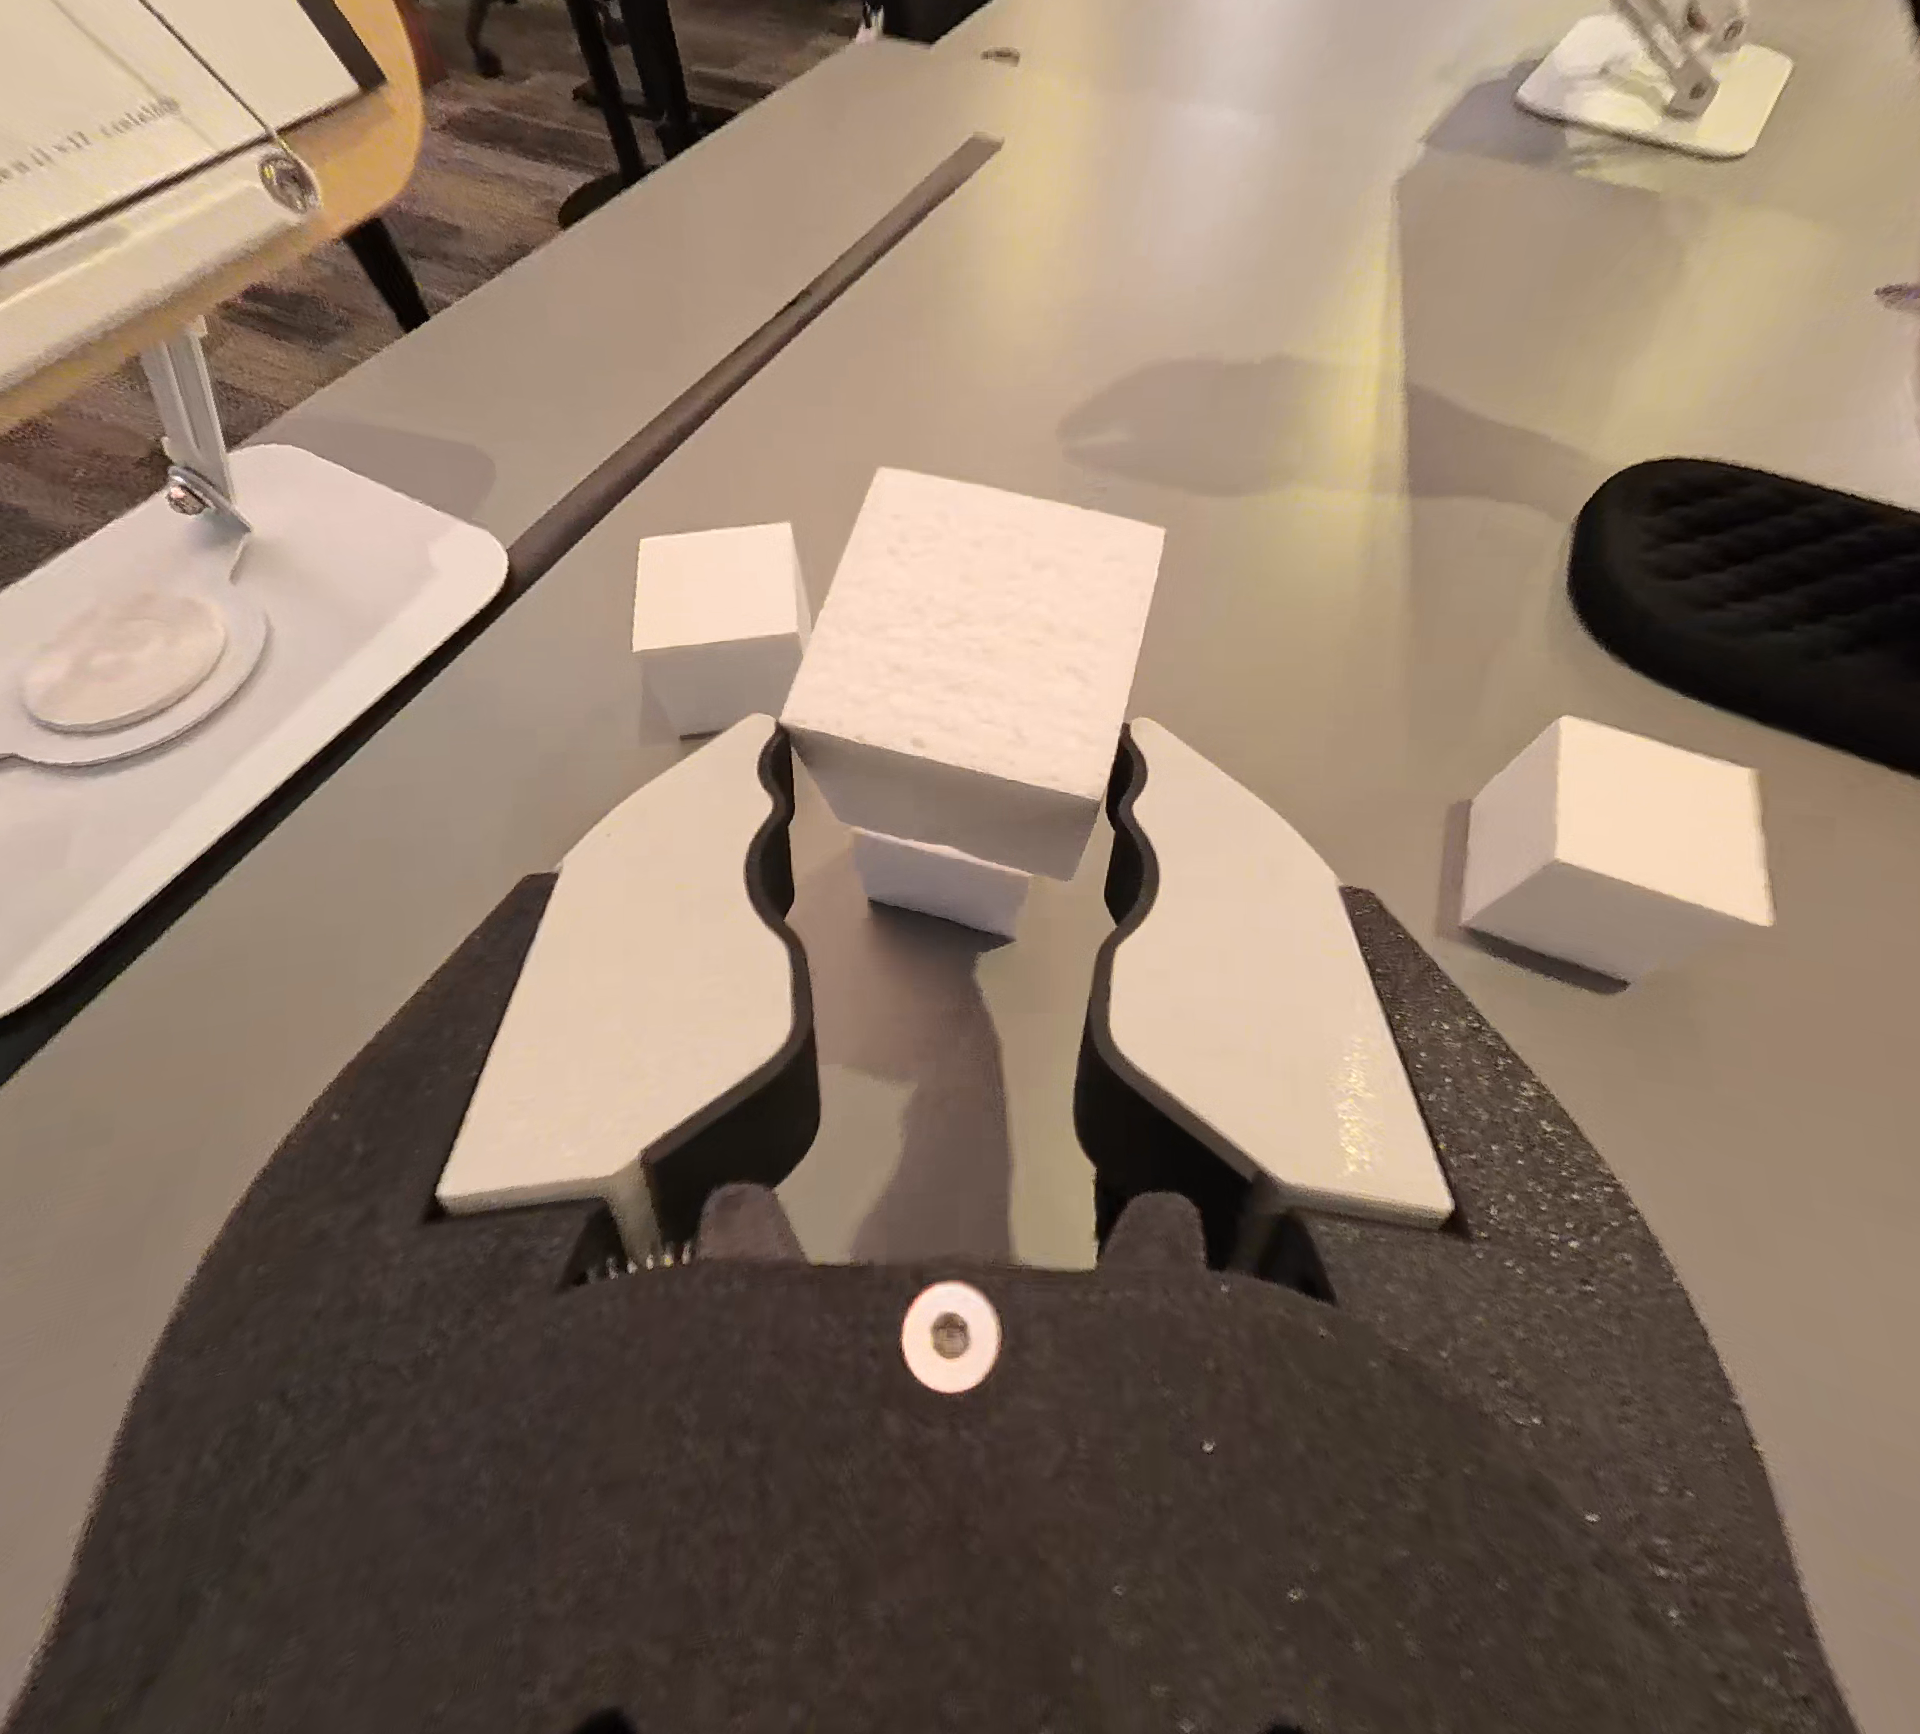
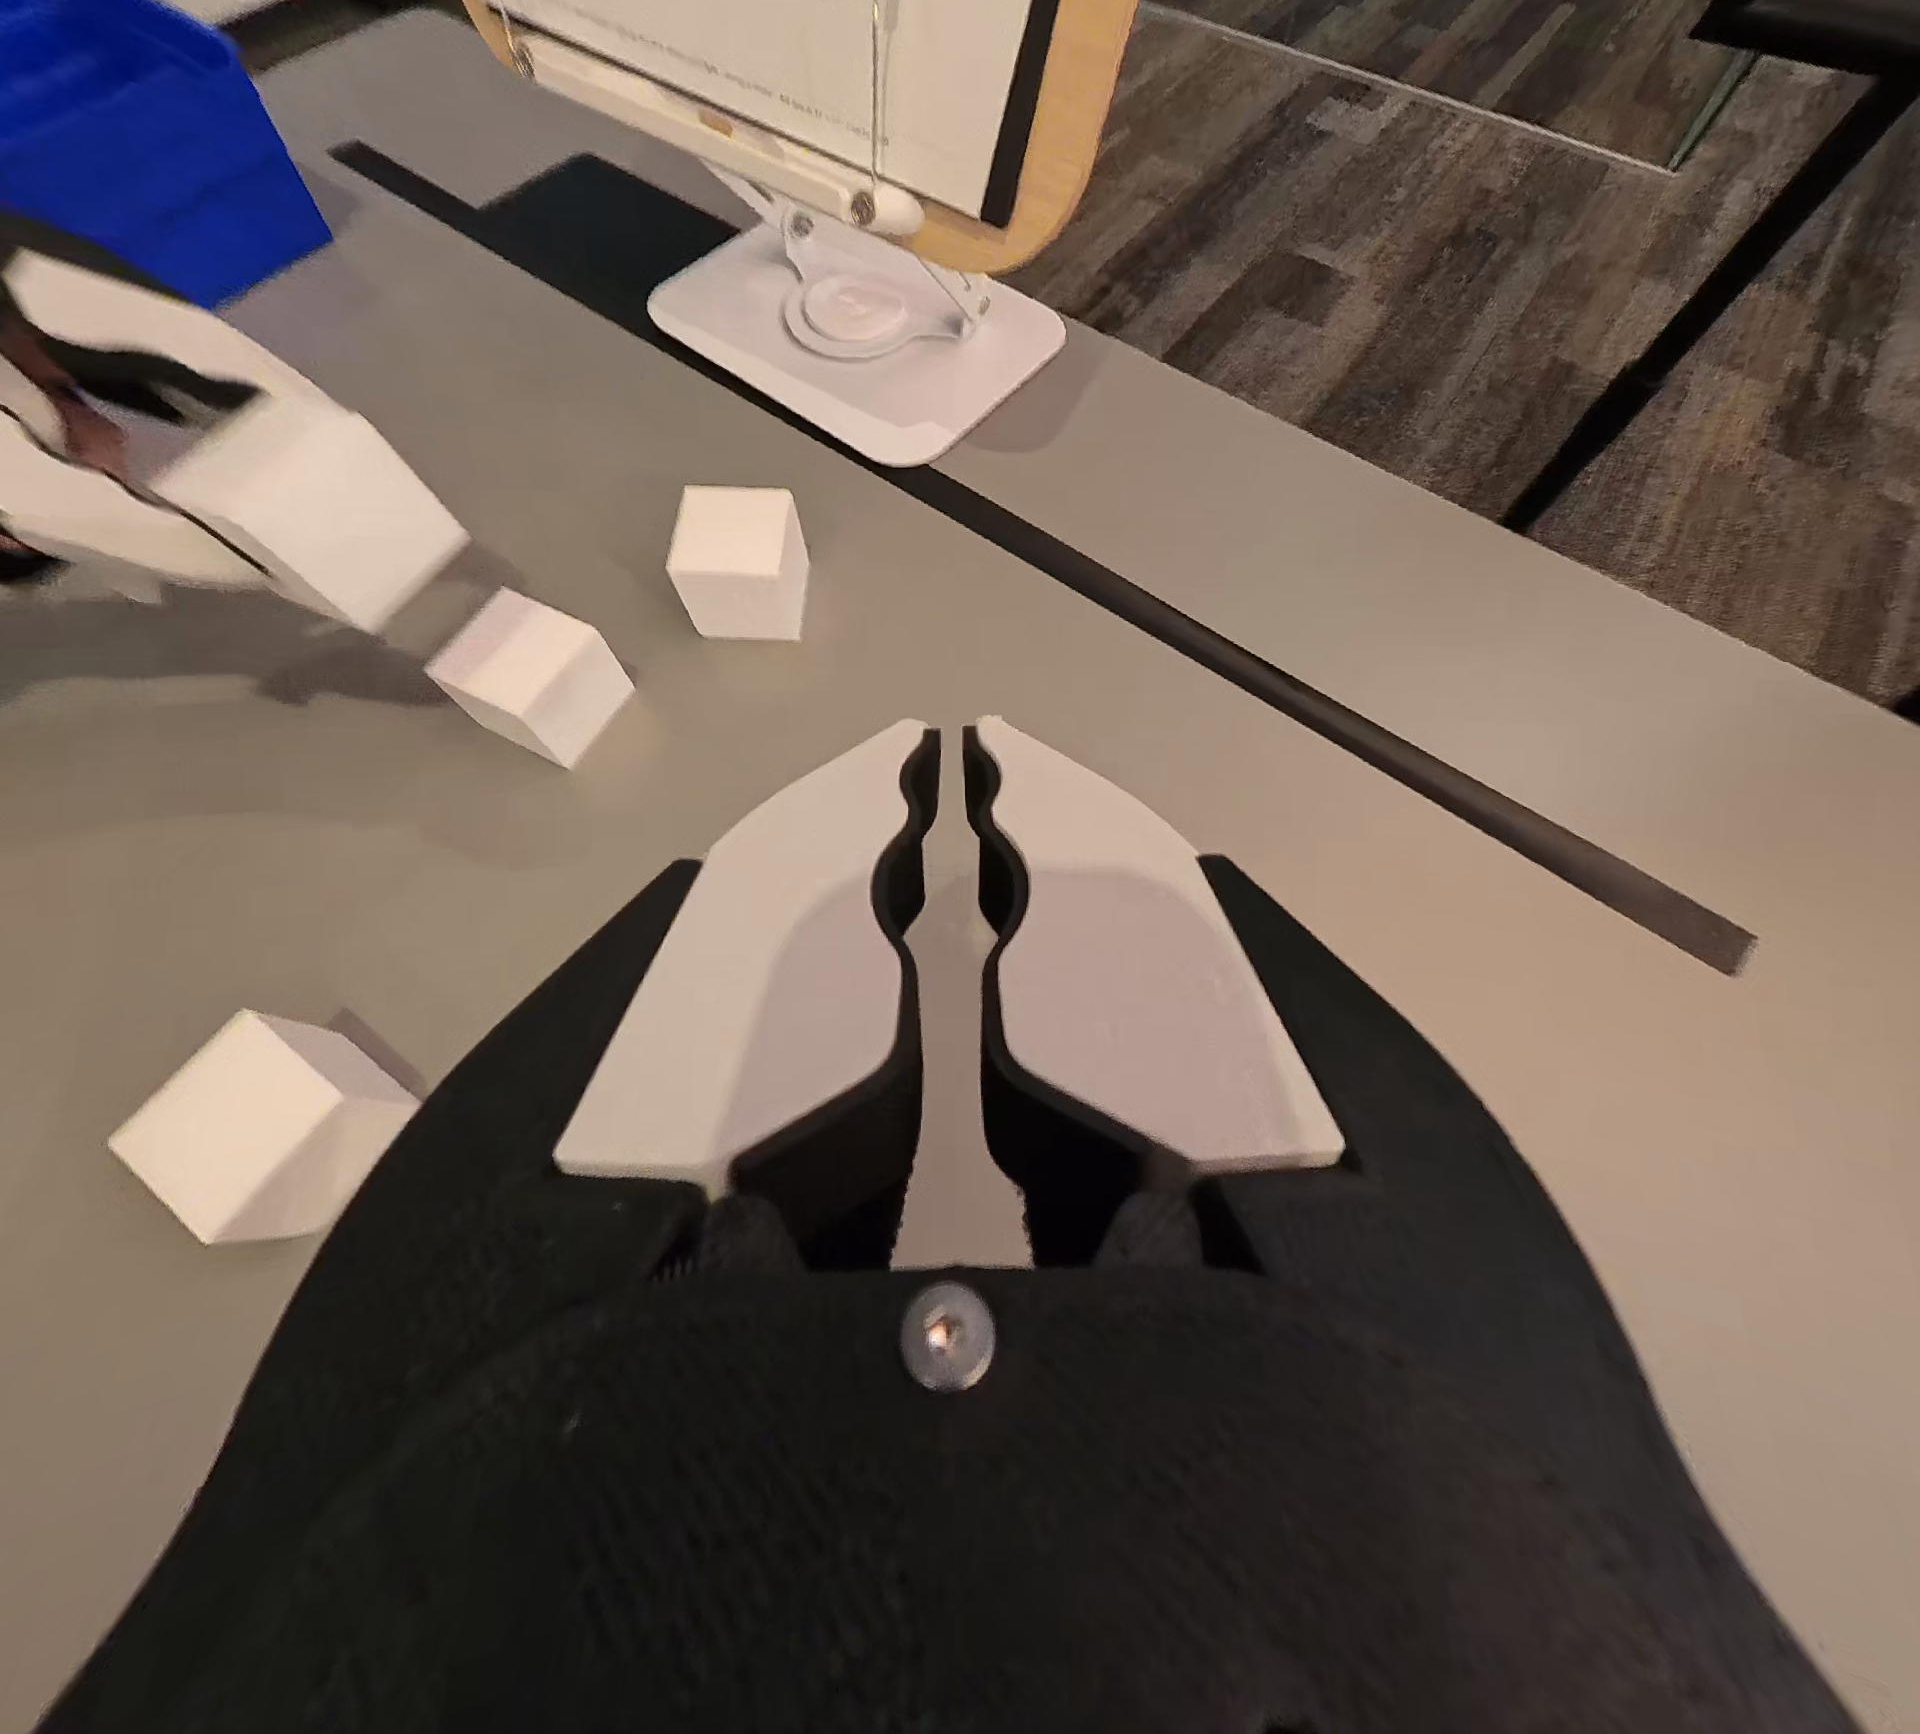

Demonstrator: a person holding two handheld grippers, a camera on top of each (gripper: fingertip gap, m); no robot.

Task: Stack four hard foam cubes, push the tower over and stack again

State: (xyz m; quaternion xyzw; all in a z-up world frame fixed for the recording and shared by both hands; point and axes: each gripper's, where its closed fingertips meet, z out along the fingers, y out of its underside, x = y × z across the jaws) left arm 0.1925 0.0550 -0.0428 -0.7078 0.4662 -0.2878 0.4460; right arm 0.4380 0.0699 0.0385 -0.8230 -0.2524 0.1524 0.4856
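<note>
Left wrist view shows the left gripper (image 1: pixel 951 754) clamped on a white foam cube (image 1: pixel 971 666), its two fingertips pressing opposite side faces while the cube hangs tilted just above a second cube (image 1: pixel 940 879) lying on the grey bench (image 1: pixel 1299 313). A third cube (image 1: pixel 717 619) stands just beyond, toward the long dark slot in the bench (image 1: pixel 748 365), and a fourth cube (image 1: pixel 1616 853) sits apart on the right, near a black padded rest (image 1: pixel 1756 614) at the bench's right edge.

In the right wrist view the right gripper (image 2: pixel 951 734) is empty, its jaws drawn almost together, hovering over bare bench; the left gripper appears there blurred at the left edge.

The held cube's top is pebbled like rigid foam, so these cubes are probably very light and stiff, with crisp edges that could dent under hard squeezing. Flat parallel faces suit the pads best: a grip across the middle of two opposite sides, kept level, should hold. Being so light, a cube may shift or tip at the slightest nudge on release, so the tilt wants correcting before it is set down.

A screen on a white stand (image 2: pixel 862 354) stands at the far edge of the bench.
</note>
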